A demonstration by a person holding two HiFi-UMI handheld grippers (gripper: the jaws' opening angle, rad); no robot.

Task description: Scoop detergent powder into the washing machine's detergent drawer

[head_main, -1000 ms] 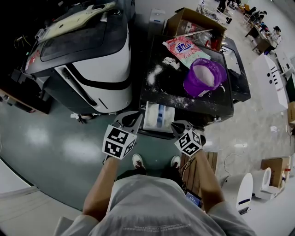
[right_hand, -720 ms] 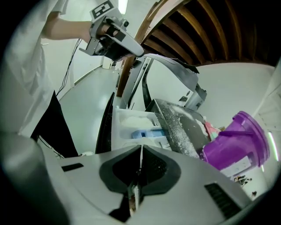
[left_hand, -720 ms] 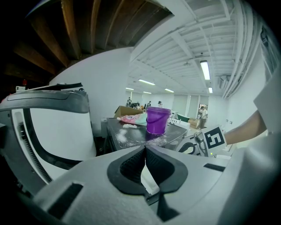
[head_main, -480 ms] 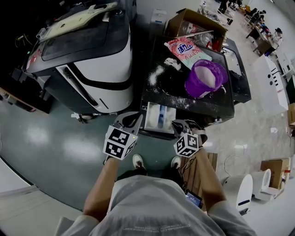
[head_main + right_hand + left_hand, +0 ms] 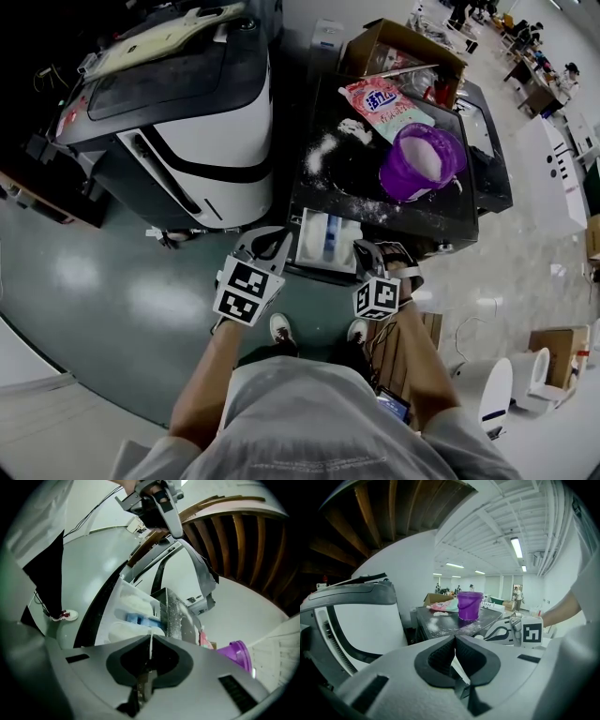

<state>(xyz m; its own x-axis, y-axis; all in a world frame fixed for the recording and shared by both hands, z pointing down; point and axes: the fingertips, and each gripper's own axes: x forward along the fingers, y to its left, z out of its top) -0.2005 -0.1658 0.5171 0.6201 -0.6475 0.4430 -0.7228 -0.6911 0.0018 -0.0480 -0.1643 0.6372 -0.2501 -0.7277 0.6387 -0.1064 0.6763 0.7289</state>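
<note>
Both left claw (image 5: 270, 242) and right claw (image 5: 367, 251) are closed, empty, partly hiding the detergent drawer (image 5: 323, 234).

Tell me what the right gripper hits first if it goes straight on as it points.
The right gripper would likely meet the open detergent drawer first; its white compartments lie dead ahead, though the depth is unclear.

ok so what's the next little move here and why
Probably nudge the right gripper forward to push the drawer in. It stands pulled out with what looks like white powder in one compartment. The left gripper sits by the drawer's front too; both are shut and empty. If more powder is needed, head for the bucket instead.
</note>
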